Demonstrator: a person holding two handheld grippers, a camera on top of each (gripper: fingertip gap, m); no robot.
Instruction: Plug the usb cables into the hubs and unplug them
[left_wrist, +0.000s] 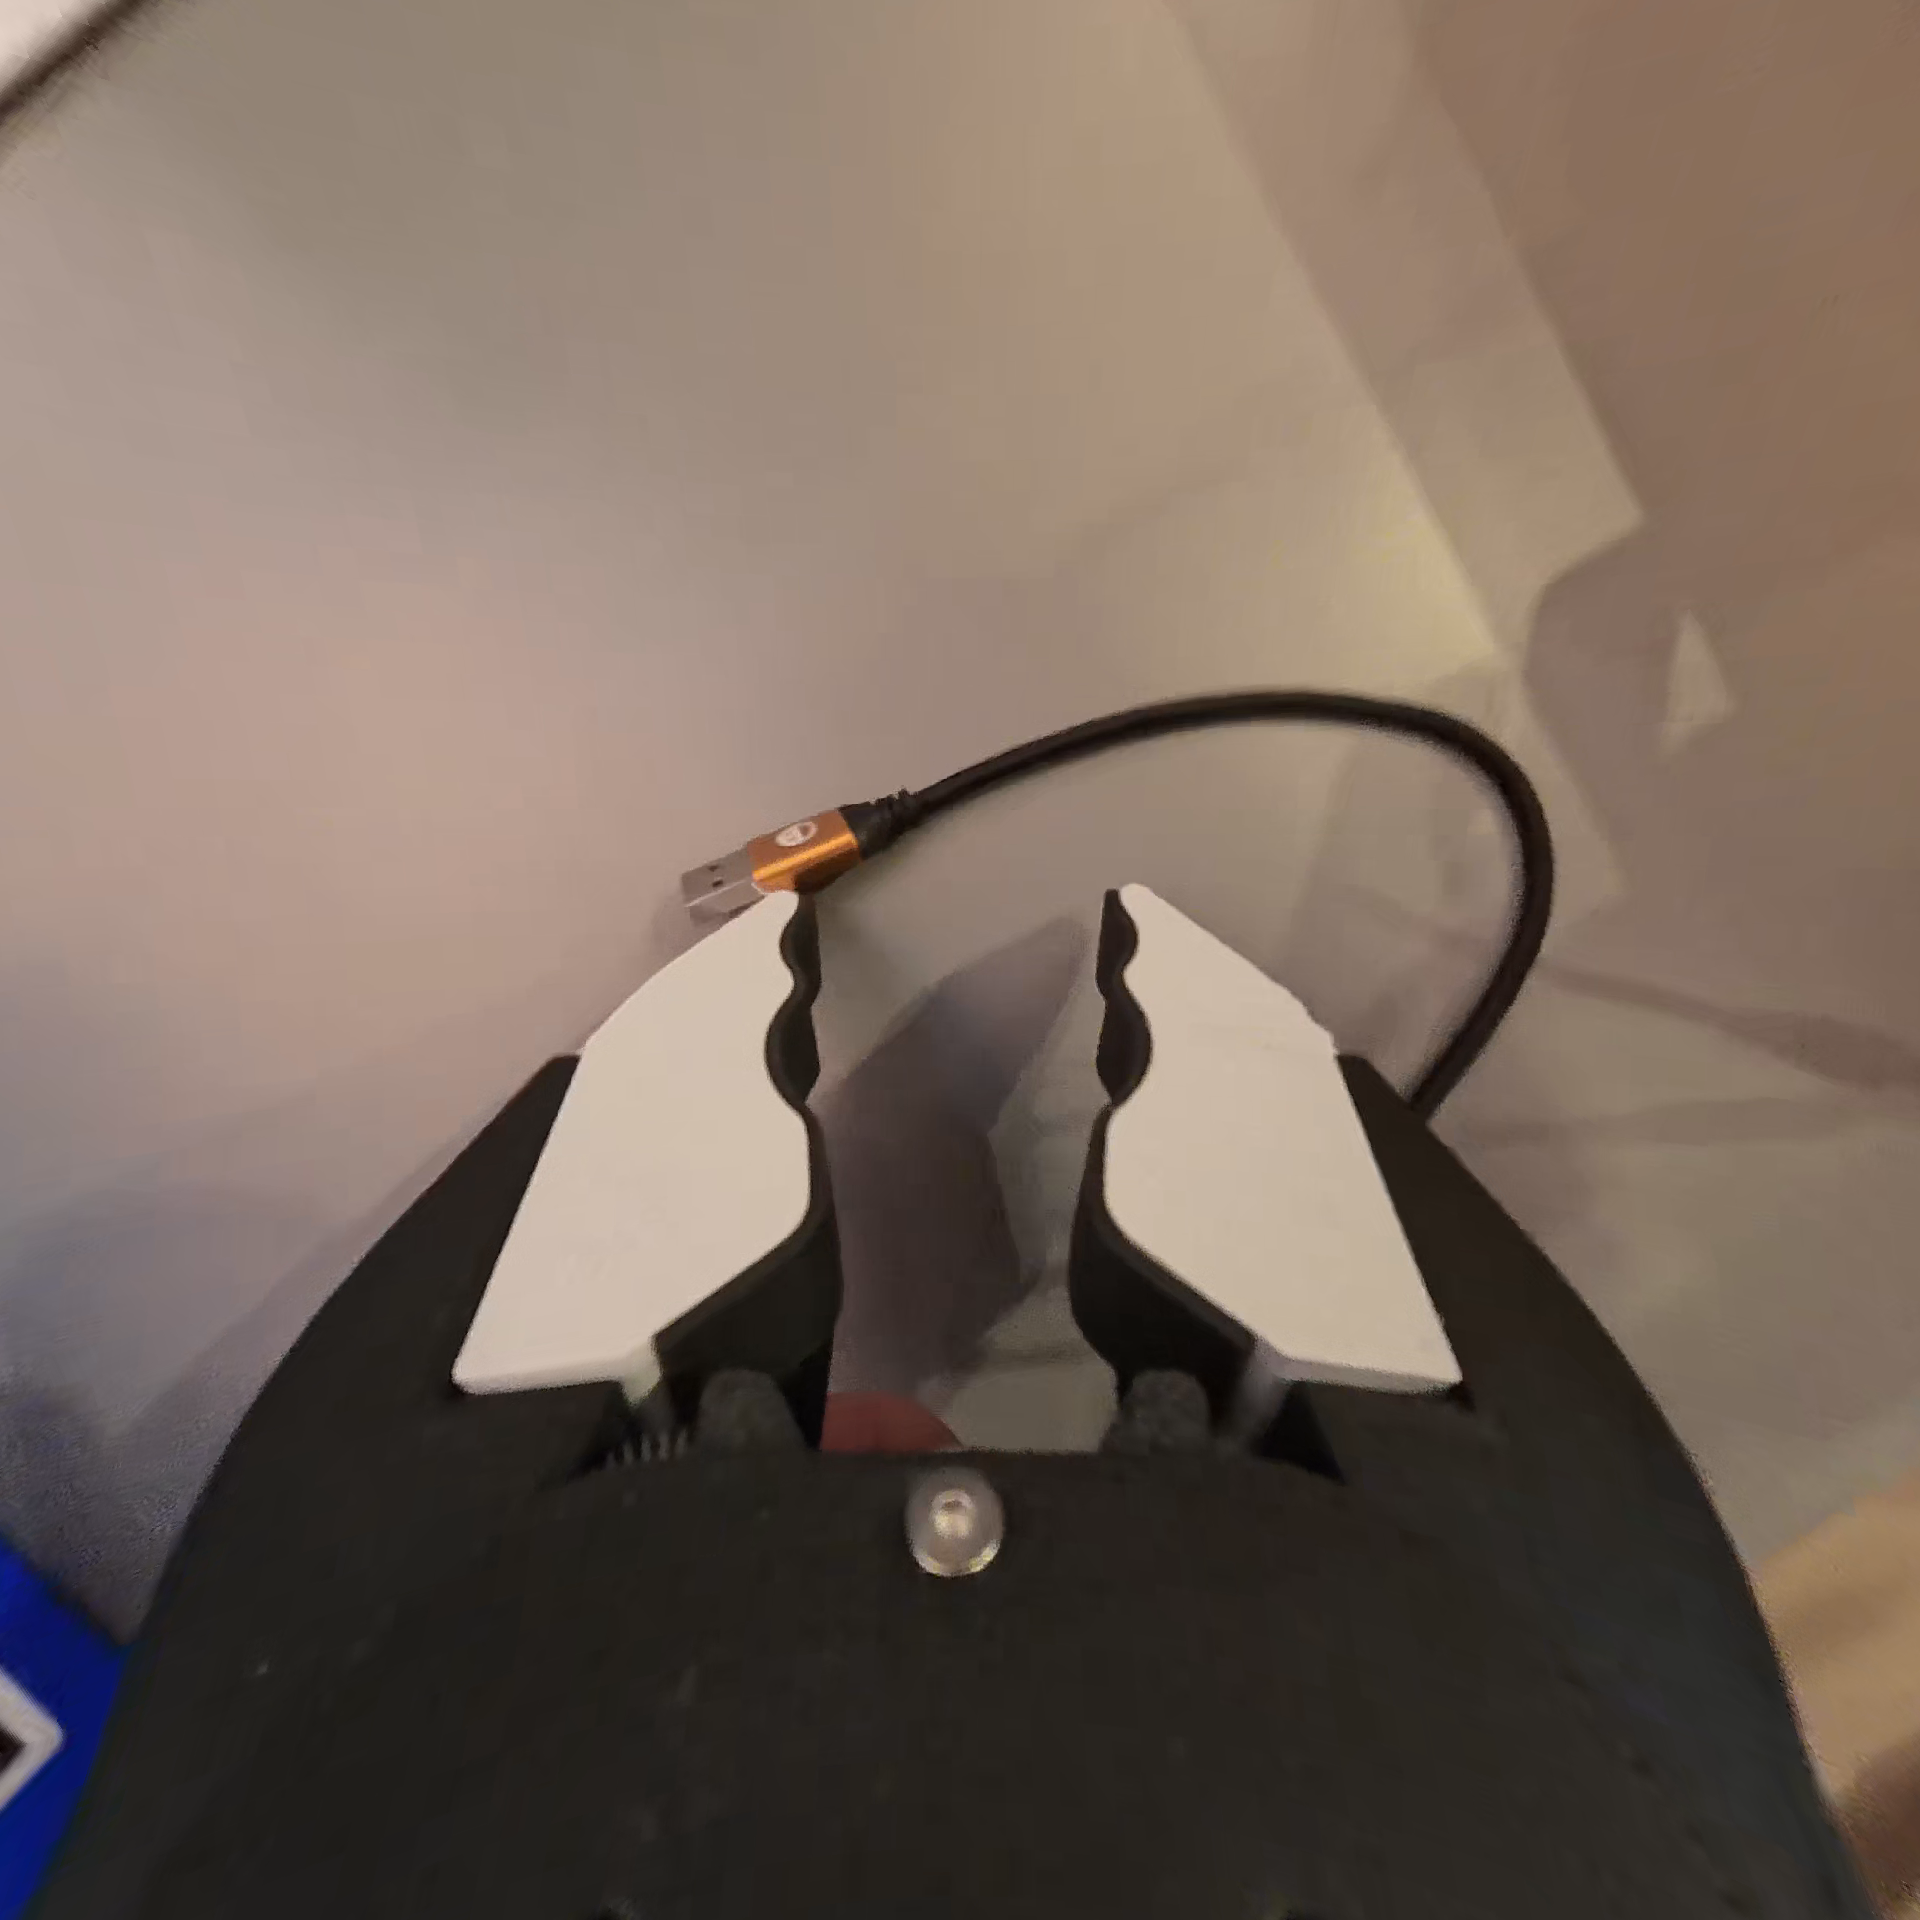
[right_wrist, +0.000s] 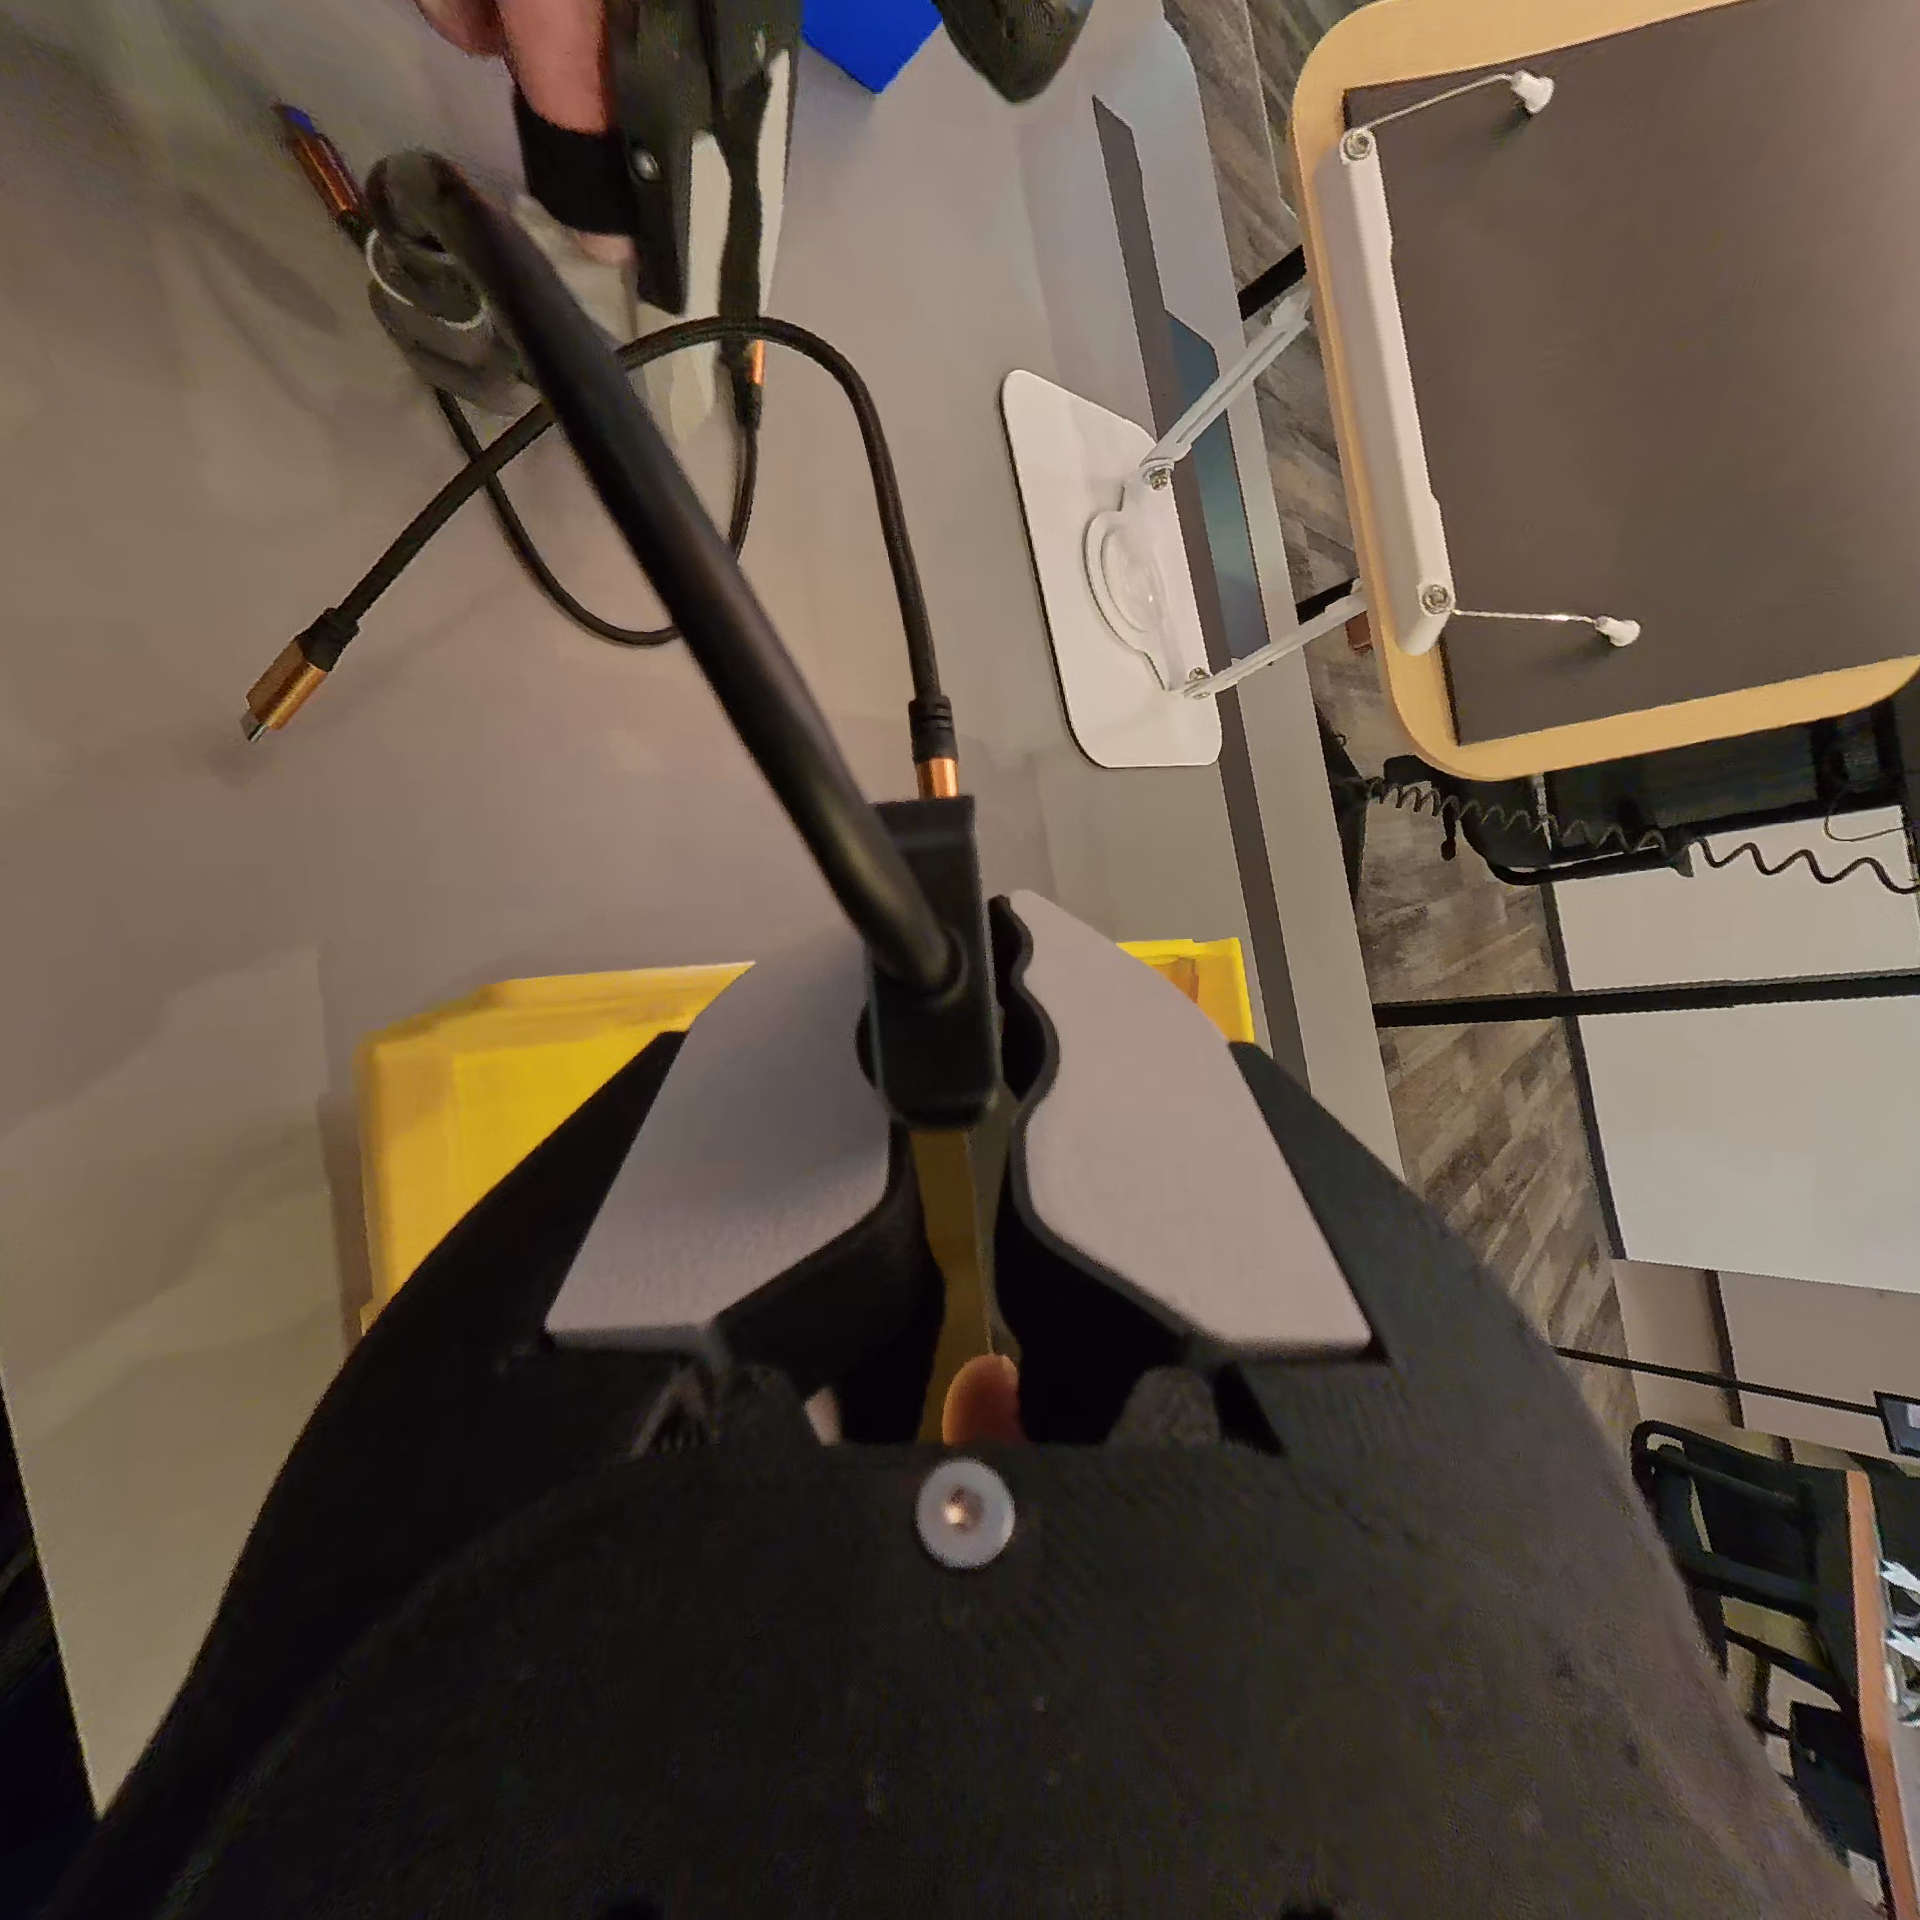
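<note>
- The right claw (right_wrist: 951, 997) pinches the black hub (right_wrist: 930, 977) at frame centre, probably to steady it; 1 copper-collared cable (right_wrist: 894, 540) is plugged into its far end.
- The left claw (left_wrist: 961, 904) is spread and holds nothing, just below the orange USB plug (left_wrist: 774, 868), apparently lining up a grasp.
- Another loose plug (right_wrist: 286, 686) lies on the grey surface (right_wrist: 623, 831) at left.

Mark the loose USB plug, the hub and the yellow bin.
USB plug (left_wrist: 790, 857), left wrist view, orange shell.
Hub (right_wrist: 935, 1049), right wrist view, black body in right gripper (right_wrist: 940, 977).
Yellow bin (right_wrist: 468, 1101), right wrist view, rim.
</note>
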